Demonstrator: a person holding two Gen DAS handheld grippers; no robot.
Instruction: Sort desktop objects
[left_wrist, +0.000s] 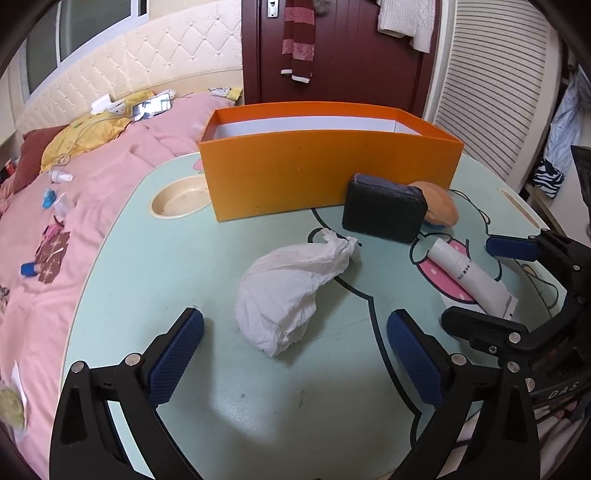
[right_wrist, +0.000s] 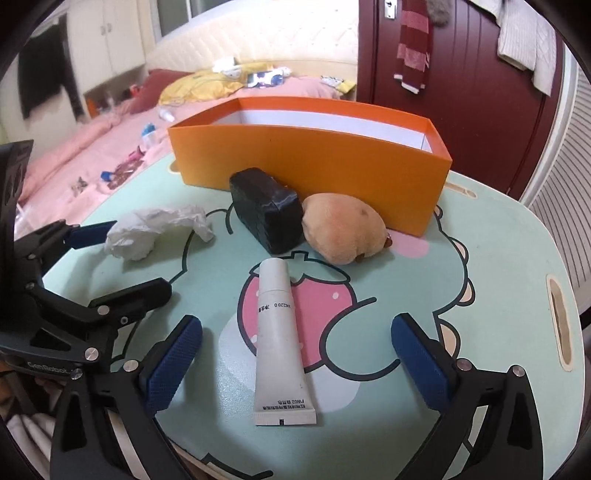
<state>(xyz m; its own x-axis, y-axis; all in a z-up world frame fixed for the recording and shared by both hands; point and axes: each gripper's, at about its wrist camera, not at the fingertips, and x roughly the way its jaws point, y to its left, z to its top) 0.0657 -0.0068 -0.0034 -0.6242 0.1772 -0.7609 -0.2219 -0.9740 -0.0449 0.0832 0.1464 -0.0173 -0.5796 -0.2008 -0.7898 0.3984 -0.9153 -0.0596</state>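
Observation:
A crumpled white tissue (left_wrist: 288, 291) lies on the mint cartoon table (left_wrist: 147, 280), between and just ahead of the wide-apart blue pads of my left gripper (left_wrist: 295, 354), which is open and touches nothing. A white tube (right_wrist: 280, 339) lies cap-away on the table (right_wrist: 498, 280) between the spread pads of my right gripper (right_wrist: 297, 354), also open. Behind them stand a black case (right_wrist: 267, 210), a tan plush toy (right_wrist: 343, 229) and an open orange box (right_wrist: 314, 155). In the left wrist view I see the tube (left_wrist: 469, 275), case (left_wrist: 384, 214), plush (left_wrist: 439, 206), box (left_wrist: 325, 170) and right gripper (left_wrist: 498, 284).
A round cup recess (left_wrist: 177, 201) is sunk in the table's far left corner and a handle slot (right_wrist: 559, 325) at its right edge. A pink bed (left_wrist: 48, 229) strewn with small items lies left. A dark red door (left_wrist: 343, 51) stands behind the box. The left gripper (right_wrist: 110, 258) shows in the right wrist view.

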